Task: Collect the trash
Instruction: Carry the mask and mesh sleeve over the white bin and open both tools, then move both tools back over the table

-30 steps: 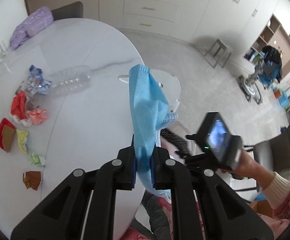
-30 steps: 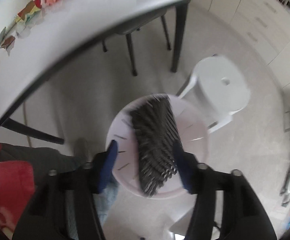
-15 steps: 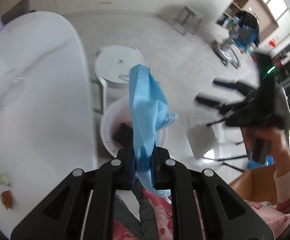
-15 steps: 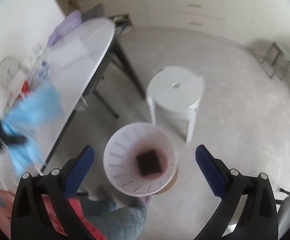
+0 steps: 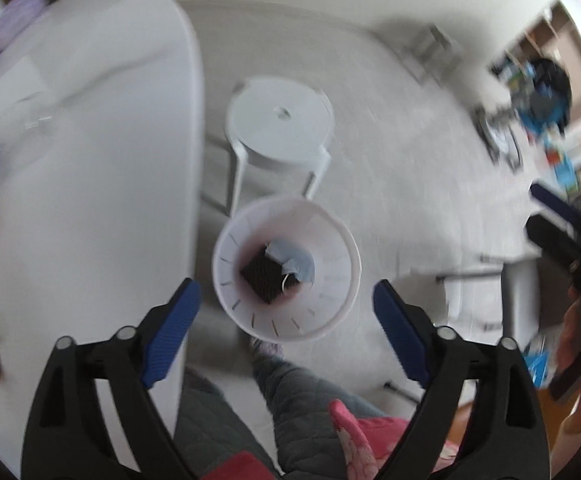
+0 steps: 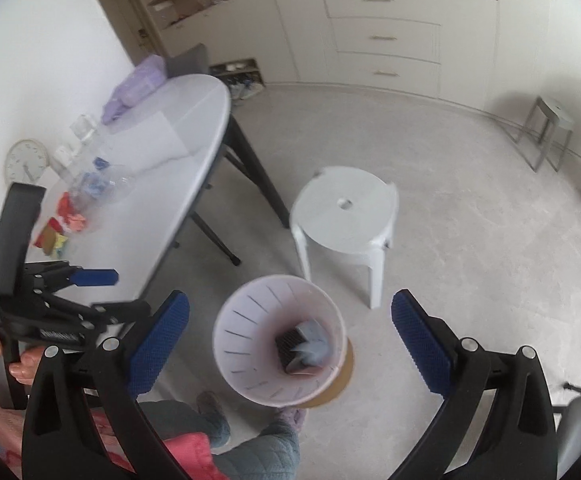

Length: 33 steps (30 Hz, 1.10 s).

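A white slotted trash bin (image 5: 322,304) stands on the floor below both grippers; it also shows in the right wrist view (image 6: 250,344). Inside lie a blue face mask (image 5: 296,264) and a black mesh piece (image 5: 260,274). My left gripper (image 5: 286,332) is open and empty, above the bin. My right gripper (image 6: 290,338) is open and empty, also above the bin. Several coloured wrappers (image 6: 64,222) and a clear plastic bottle (image 6: 116,184) lie on the white table (image 6: 178,136).
A white plastic stool (image 6: 346,208) stands just beyond the bin. The table's dark legs (image 6: 250,164) are to the bin's left. A purple package (image 6: 134,86) and a clock (image 6: 24,160) sit at the table's far side. My legs are below the grippers.
My left gripper has opened and the blue mask has dropped into the bin. The right gripper has stayed open and lifted a little.
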Motion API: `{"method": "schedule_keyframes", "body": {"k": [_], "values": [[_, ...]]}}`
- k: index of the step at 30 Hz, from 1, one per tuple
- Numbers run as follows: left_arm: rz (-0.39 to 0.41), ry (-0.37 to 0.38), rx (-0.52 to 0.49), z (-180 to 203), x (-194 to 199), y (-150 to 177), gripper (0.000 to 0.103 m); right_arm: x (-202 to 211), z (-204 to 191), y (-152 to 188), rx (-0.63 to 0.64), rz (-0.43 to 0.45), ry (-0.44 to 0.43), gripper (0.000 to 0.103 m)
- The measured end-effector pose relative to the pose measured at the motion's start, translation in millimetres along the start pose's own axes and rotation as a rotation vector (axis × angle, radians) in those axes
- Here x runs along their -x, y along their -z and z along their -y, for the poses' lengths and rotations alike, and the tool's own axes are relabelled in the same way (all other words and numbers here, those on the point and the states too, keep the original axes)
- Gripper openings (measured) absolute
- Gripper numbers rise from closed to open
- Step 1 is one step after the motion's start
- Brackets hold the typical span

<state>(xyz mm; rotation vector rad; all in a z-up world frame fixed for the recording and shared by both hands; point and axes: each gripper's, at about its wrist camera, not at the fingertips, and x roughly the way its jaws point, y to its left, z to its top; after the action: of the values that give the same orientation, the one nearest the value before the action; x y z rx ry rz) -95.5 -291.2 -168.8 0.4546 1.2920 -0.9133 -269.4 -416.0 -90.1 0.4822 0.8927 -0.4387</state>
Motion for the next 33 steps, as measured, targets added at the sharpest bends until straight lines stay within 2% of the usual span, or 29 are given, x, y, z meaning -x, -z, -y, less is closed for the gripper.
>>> {"method": "schedule_keyframes", "body": {"k": [2,3,7,12,16,22,27,33], "values": [[0.044,0.015,0.040,-10,20,2,0.093,-1,-9,-10,0.025,0.009,-0.037,0.100],[0.094,-0.001,0.070,-19,38,4,0.093,-2,-14,-15,0.042,0.013,-0.051,0.100],[0.244,-0.120,0.159,-45,89,13,0.093,-7,-43,-41,0.135,0.035,-0.103,0.100],[0.348,-0.266,0.307,-85,144,38,0.095,-14,-93,-74,0.278,0.068,-0.144,0.100],[0.368,-0.337,0.393,-115,169,63,0.095,-21,-143,-90,0.381,0.078,-0.209,0.100],[0.377,-0.447,0.545,-157,200,112,0.095,-39,-227,-100,0.498,0.049,-0.341,0.100],[0.391,-0.462,0.628,-202,211,150,0.095,-44,-291,-95,0.569,0.042,-0.400,0.100],[0.377,-0.445,0.641,-244,201,166,0.095,-53,-343,-82,0.594,0.011,-0.428,0.100]]}}
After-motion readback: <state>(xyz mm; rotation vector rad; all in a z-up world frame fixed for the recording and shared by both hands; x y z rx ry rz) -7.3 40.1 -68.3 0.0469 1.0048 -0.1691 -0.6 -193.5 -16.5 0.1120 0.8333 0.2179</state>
